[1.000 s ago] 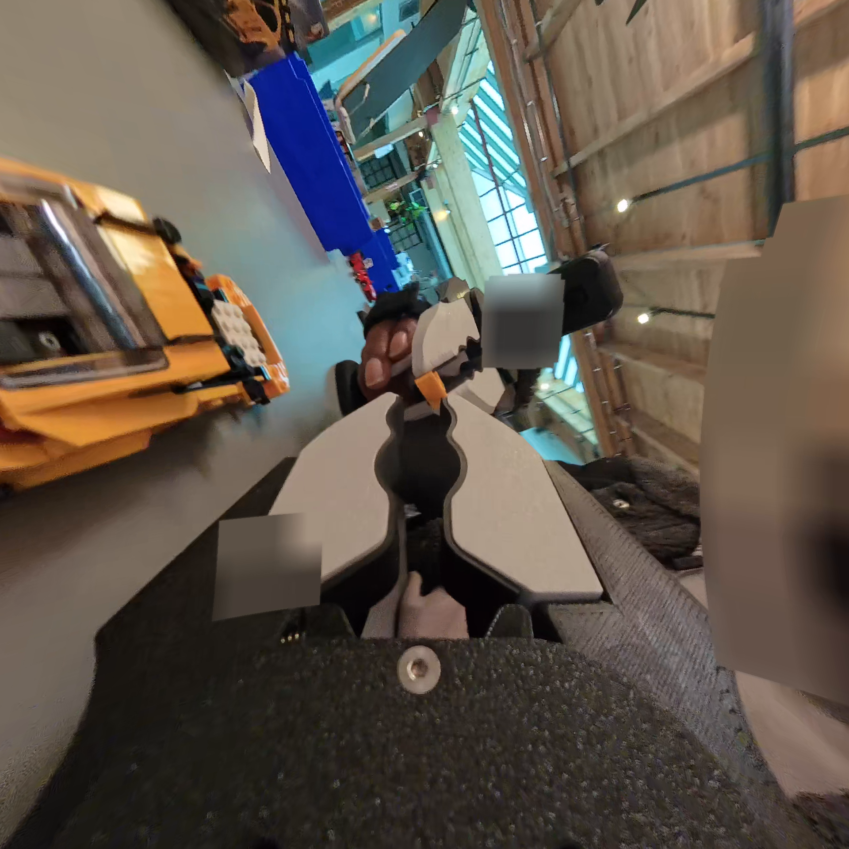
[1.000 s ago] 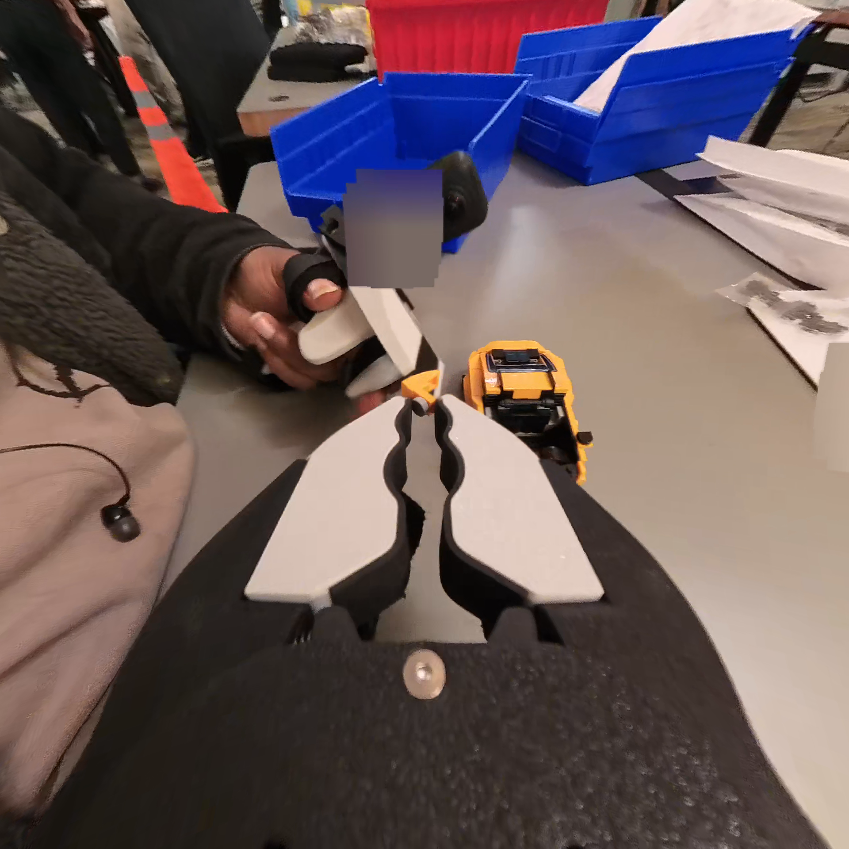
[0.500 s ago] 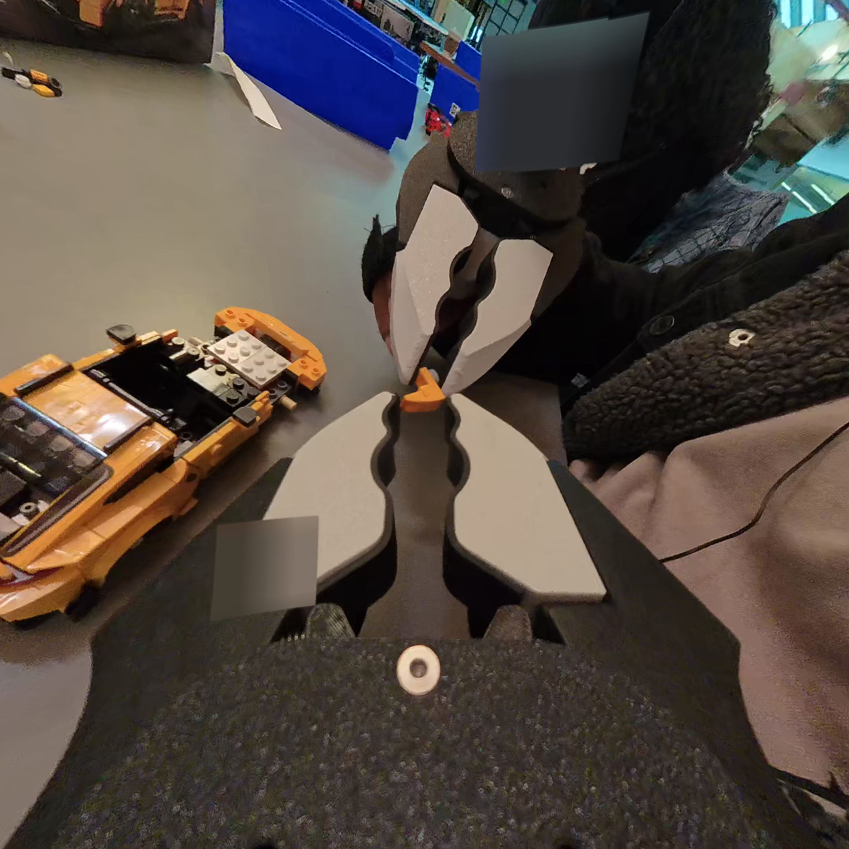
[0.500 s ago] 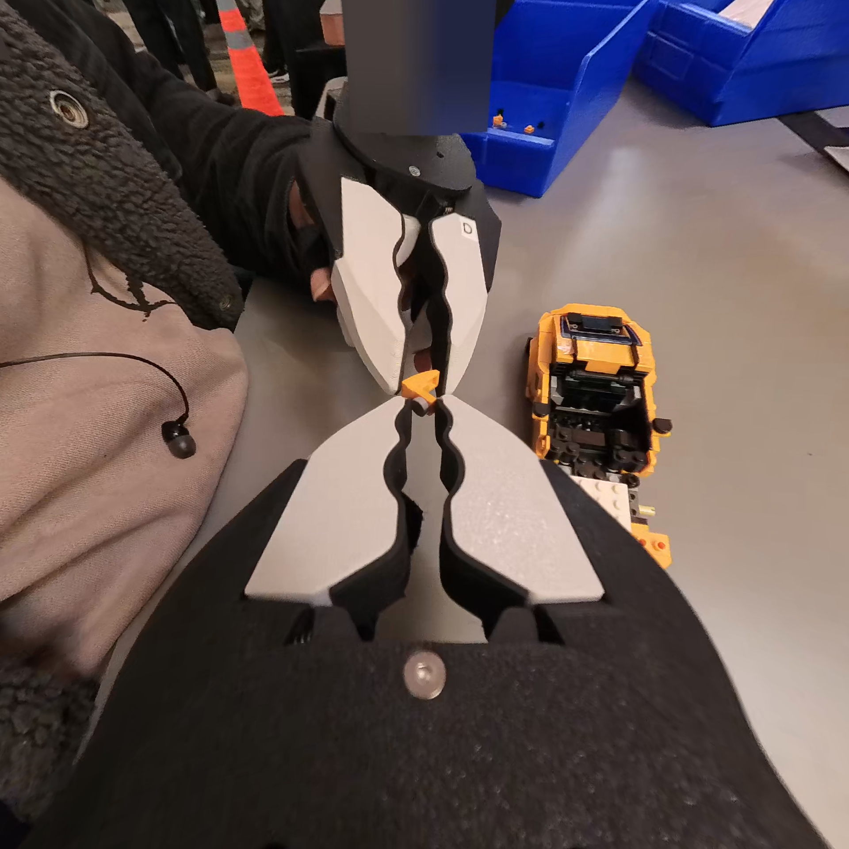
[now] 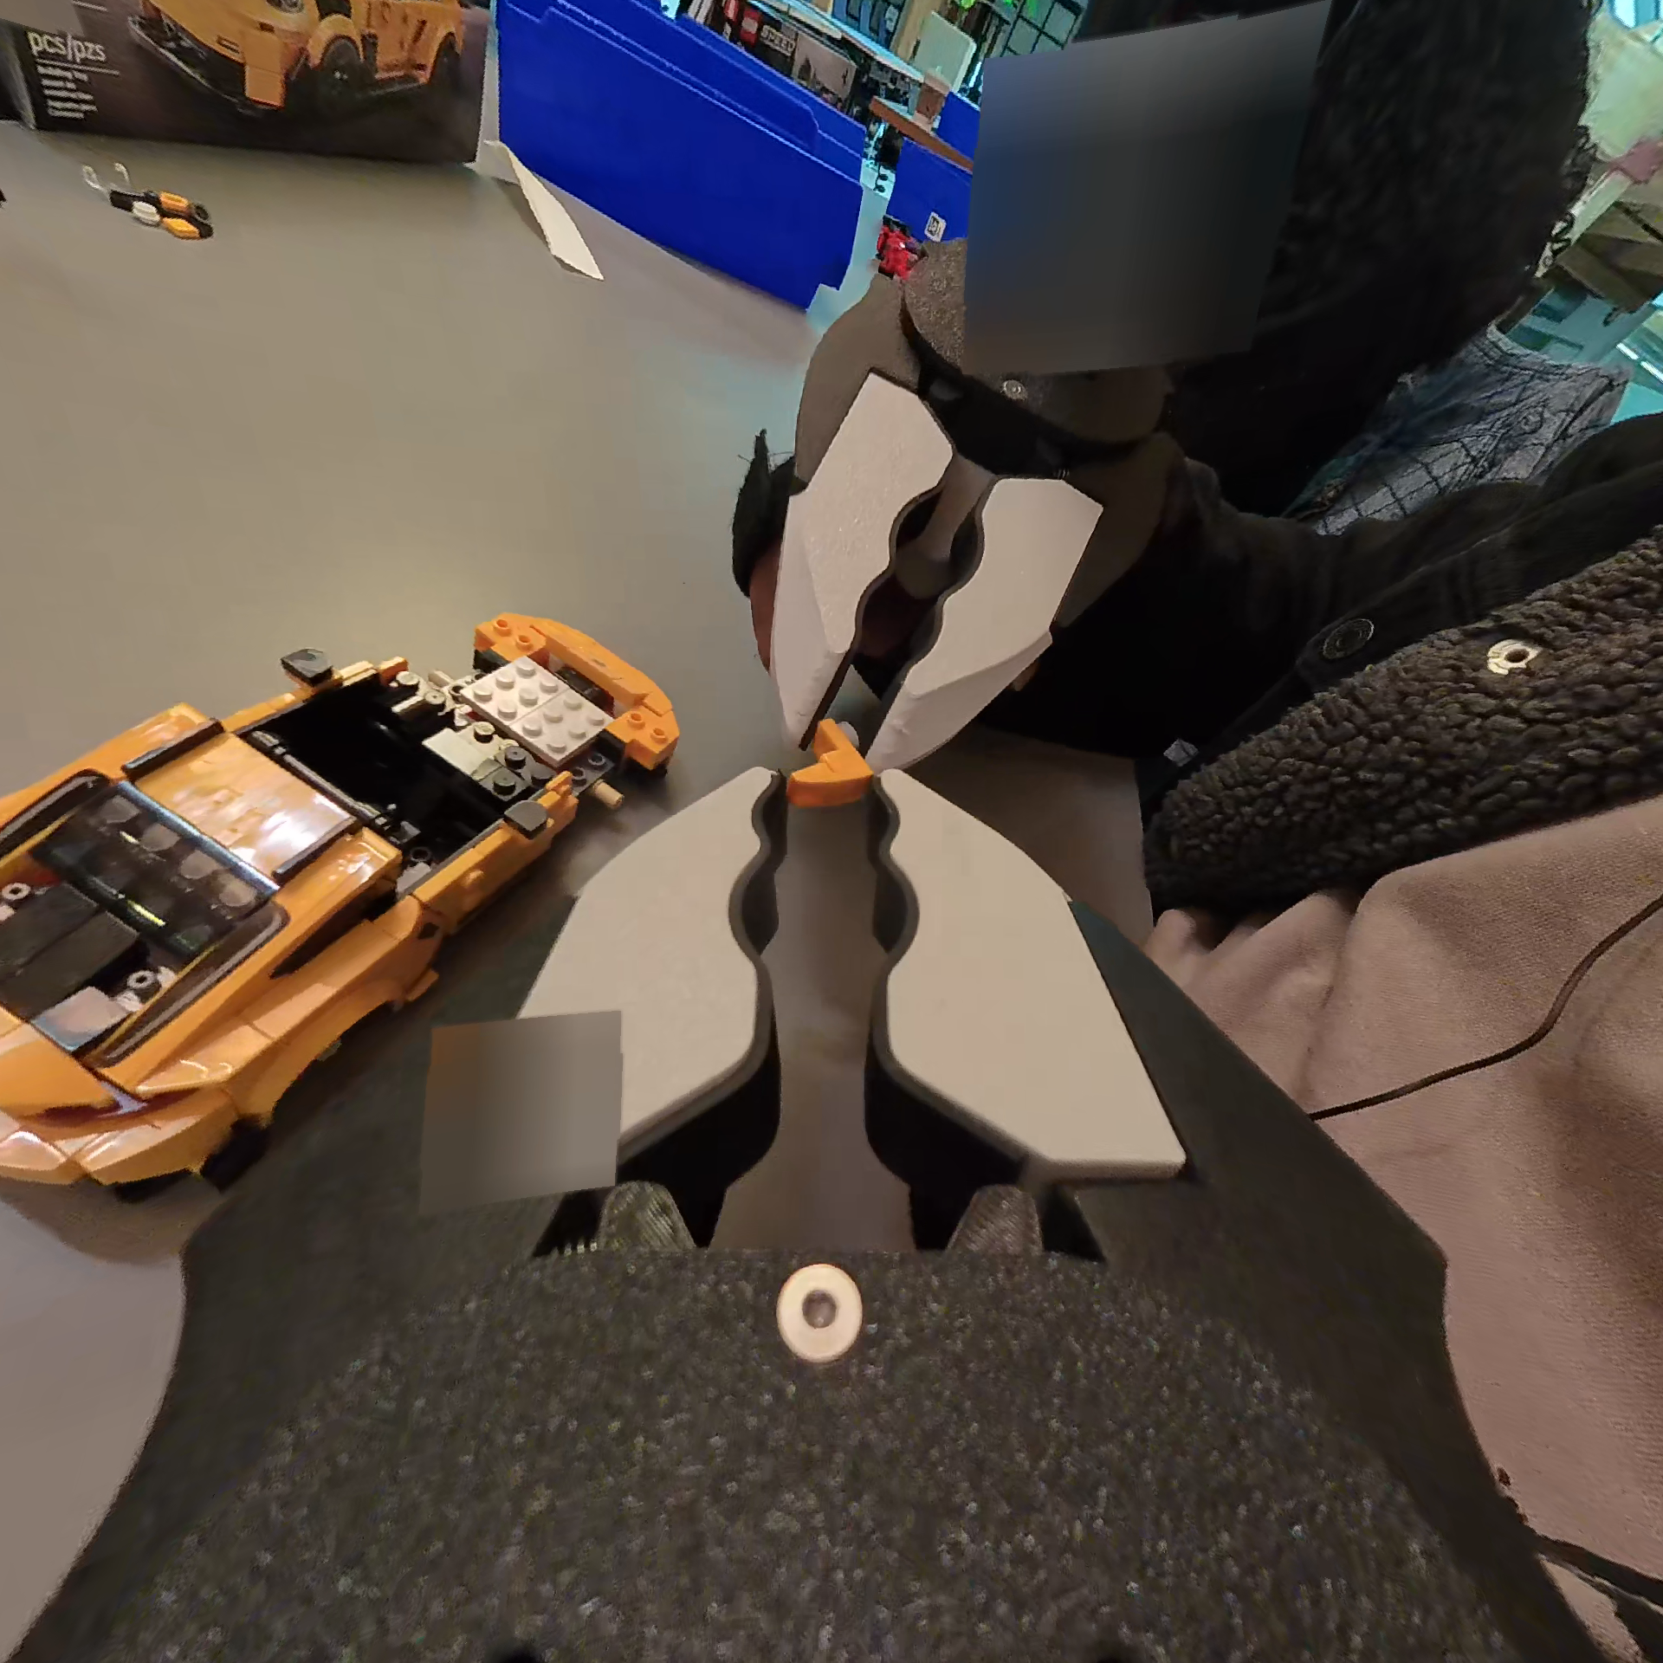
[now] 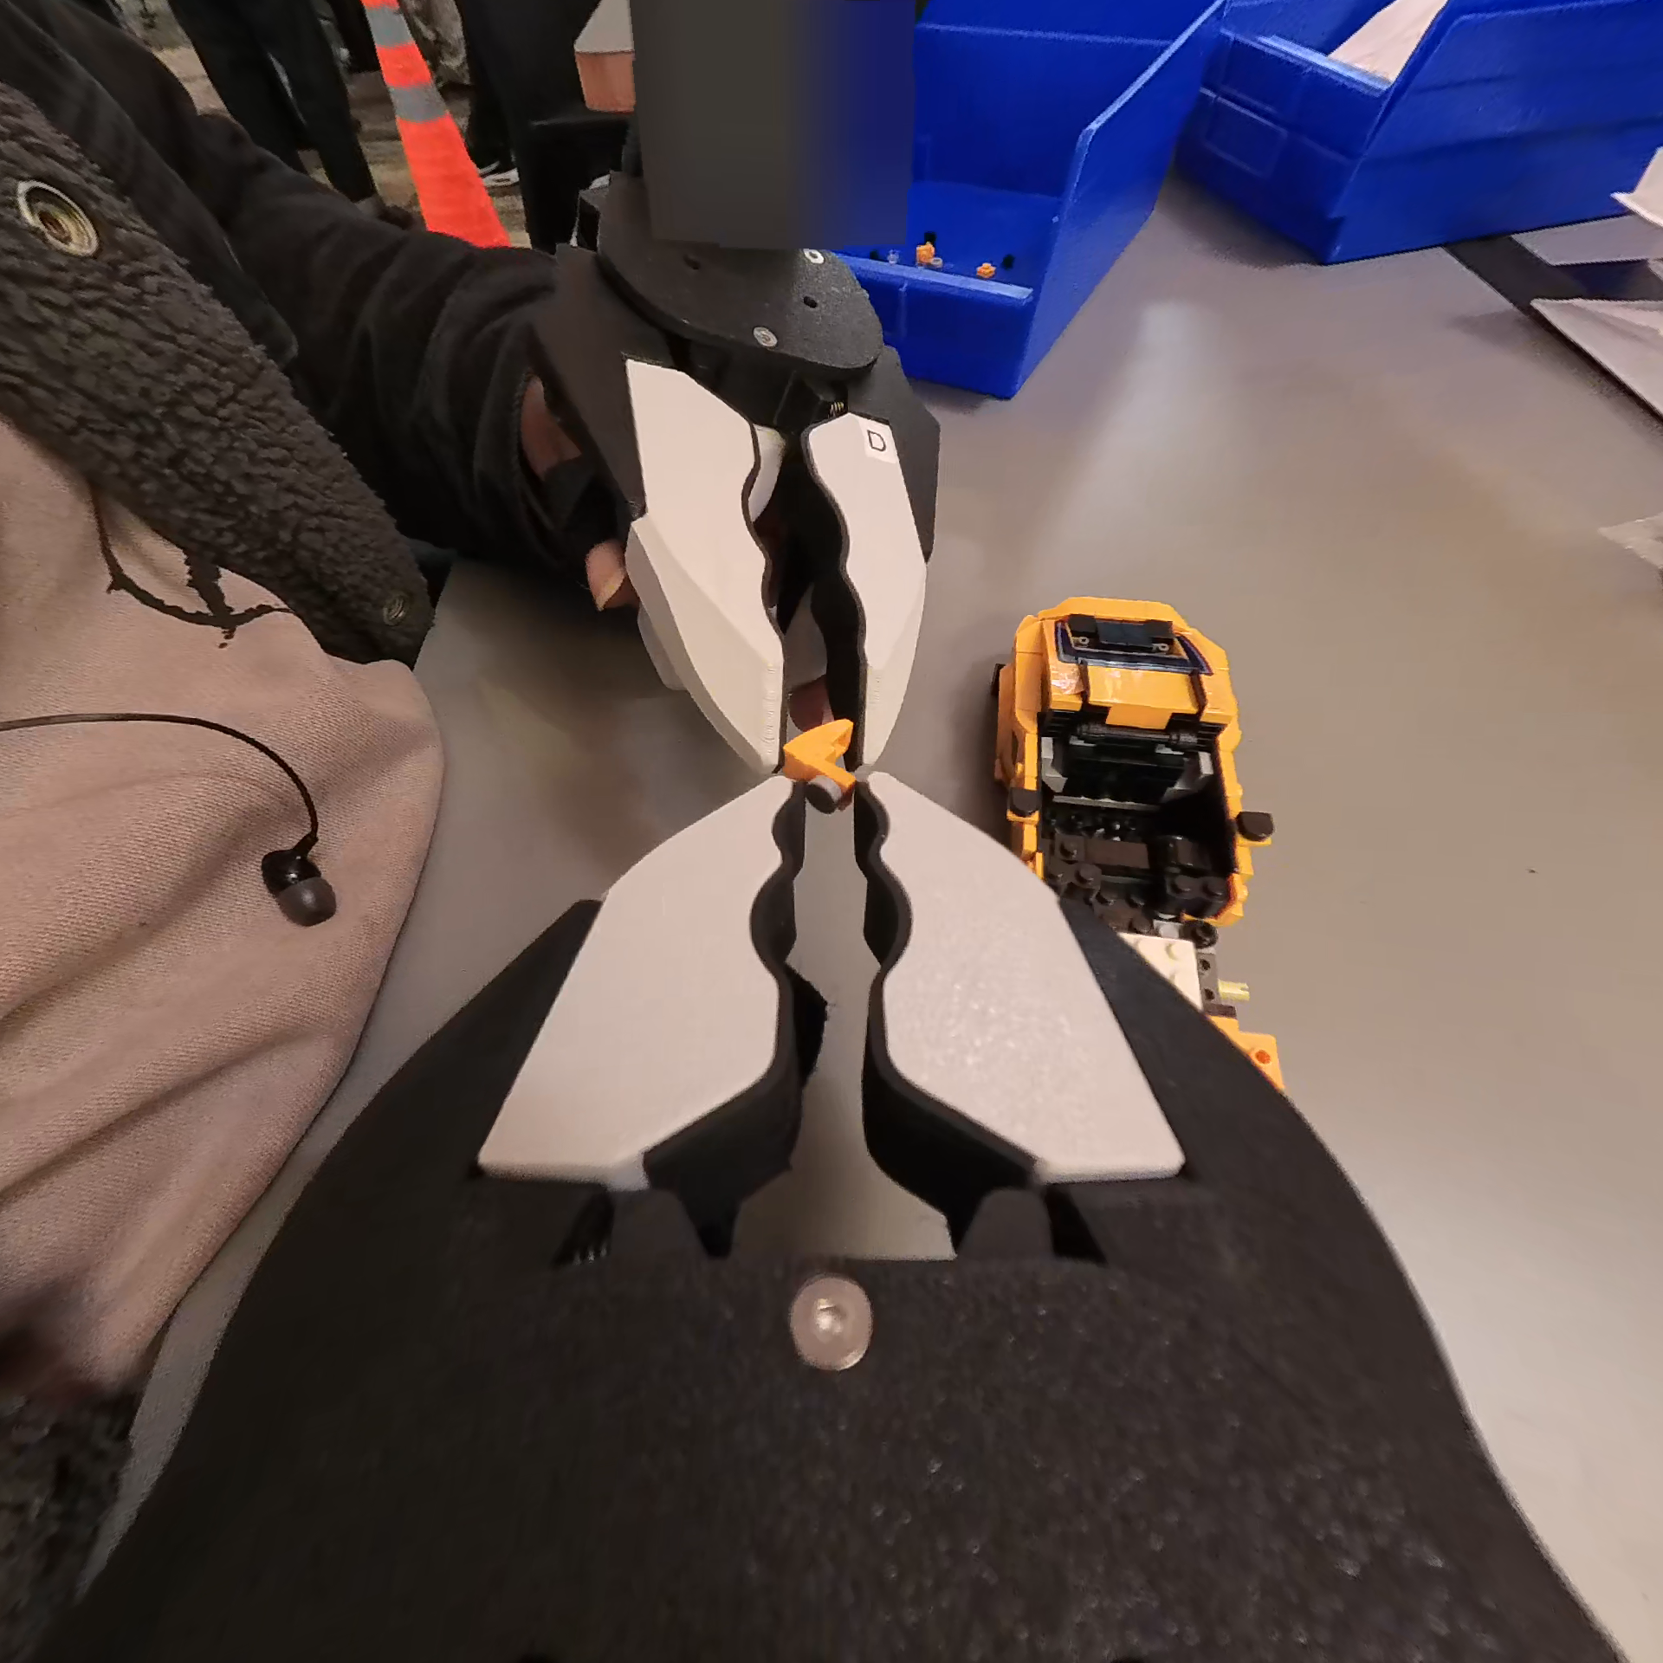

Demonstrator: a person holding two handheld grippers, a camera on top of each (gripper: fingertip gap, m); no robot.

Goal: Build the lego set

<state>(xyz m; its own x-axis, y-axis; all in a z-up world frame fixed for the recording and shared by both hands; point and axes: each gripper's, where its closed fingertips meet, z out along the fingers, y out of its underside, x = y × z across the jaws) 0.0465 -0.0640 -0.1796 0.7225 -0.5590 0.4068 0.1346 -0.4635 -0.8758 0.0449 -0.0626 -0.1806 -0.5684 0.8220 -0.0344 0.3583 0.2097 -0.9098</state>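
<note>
Grey, smooth and faintly glossy, the table point(image 6: 1350, 558) carries the part-built orange lego car point(image 5: 270, 864), which lies at nine o'clock in the left wrist view and at two o'clock in the right wrist view point(image 6: 1125, 765). Blue storage bins point(image 6: 1035, 180) stand along the far edge at twelve to one o'clock, with an orange traffic cone point(image 6: 432, 135) on the floor beyond at eleven o'clock. At eleven o'clock in the left view a dark set box point(image 5: 243, 72) stands behind a few loose small pieces point(image 5: 162, 211).

Between the two tools, held above the table, is a small orange lego piece point(image 5: 828, 765). The left gripper point(image 5: 828, 783) has its jaws clenched on one end of it; the right gripper point(image 6: 823, 787) meets it tip to tip, jaws grasping the other end point(image 6: 819, 760). A dark fleece sleeve point(image 6: 180, 405) and a pinkish-grey top point(image 6: 180, 900) fill nine o'clock in the right view.

Compared with half a second ago, the grippers sit almost unchanged on the piece; a second ago the left view was tipped sideways toward a timber wall.
</note>
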